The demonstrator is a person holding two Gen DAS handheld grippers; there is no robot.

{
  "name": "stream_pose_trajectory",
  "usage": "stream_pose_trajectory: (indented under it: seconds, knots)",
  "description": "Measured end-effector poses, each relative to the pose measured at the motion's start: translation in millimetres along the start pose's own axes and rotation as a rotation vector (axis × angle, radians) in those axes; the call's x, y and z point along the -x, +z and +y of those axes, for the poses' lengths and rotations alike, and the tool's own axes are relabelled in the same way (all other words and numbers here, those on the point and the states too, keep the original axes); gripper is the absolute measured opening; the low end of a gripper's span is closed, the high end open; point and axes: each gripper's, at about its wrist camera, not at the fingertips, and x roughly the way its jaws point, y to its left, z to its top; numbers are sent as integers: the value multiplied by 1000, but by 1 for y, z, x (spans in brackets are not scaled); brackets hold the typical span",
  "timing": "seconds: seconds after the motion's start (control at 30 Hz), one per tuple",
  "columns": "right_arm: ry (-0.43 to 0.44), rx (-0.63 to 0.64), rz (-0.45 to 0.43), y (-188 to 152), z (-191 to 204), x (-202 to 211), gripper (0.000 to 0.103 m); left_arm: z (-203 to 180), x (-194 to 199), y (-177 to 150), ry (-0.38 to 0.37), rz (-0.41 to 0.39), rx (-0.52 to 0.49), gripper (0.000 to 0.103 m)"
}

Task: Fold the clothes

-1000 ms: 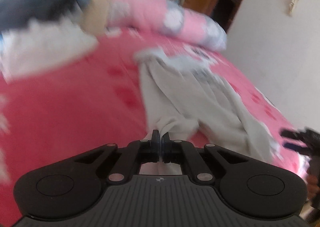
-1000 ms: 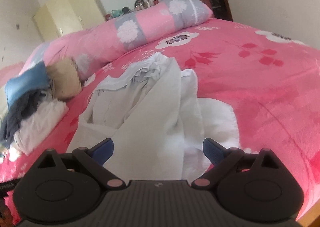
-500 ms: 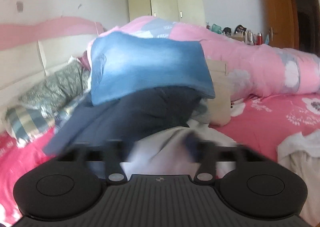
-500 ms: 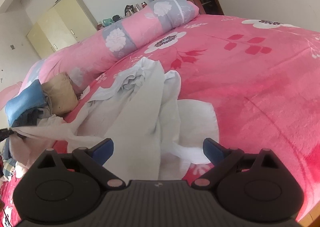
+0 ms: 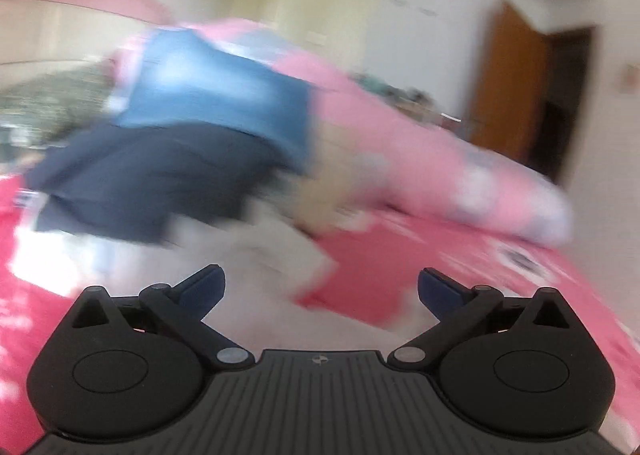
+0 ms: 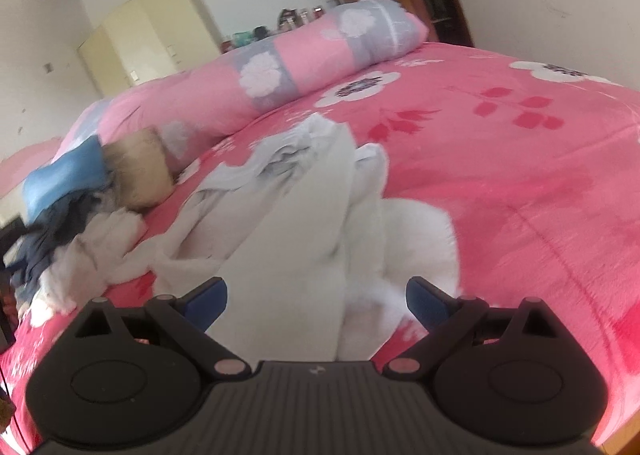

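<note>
The left gripper (image 5: 321, 287) had its fingers spread wide apart with nothing between them. Its view was heavily blurred, but a heap of clothes could be made out ahead of it: a blue garment (image 5: 212, 95) on top, a dark navy garment (image 5: 148, 179) beneath it, and pale cloth (image 5: 256, 251) lying on the bed just in front of the fingertips. To the right of the heap ran a long pink bolster (image 5: 440, 163), and a brown door (image 5: 508, 83) stood by the far wall.

The right gripper (image 6: 317, 299) was also released, both fingers apart and empty, hovering low over a crumpled white garment (image 6: 304, 211) (its folds ran from near the fingers up toward the middle of the bed). That garment lay on the pink flowered bedspread (image 6: 520, 159), and one end of it reached left to touch the pile of clothes (image 6: 72, 215). In that pile a blue piece (image 6: 68, 175) sat above dark fabric, with a whitish piece at the bottom, and a tan cushion-like bundle (image 6: 138, 167) rested just beside it against the pink and grey bolster (image 6: 320, 55). A cream wardrobe (image 6: 148, 47) stood behind the bed.
</note>
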Motion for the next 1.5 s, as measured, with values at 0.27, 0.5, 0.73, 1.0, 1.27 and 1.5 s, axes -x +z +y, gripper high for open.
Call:
stream_pose_trajectory:
  seconds: [0.27,0.5,0.73,1.0,1.27,1.5]
  knots:
    - [28,125,51,-24,39,10,87,-116,18,-101,-415,286,-222,103]
    - [-27,228,123,-41,55,-8,32,-151,15,-171,-468,480,-215,103]
    - [23,78,-1,-29,22,20,4,-138,13,-164,-471,482,-136,103]
    - [58,27,91,-29,21,13,60,-135,10,-157,-407,481,-52,103]
    - [-1,238,110,-65,65,-10,41,-131,11,-165,-351,483,-68,103]
    - [132,-69,18,-35,3,22,3,-135,10,-170,-339,473,-102,103]
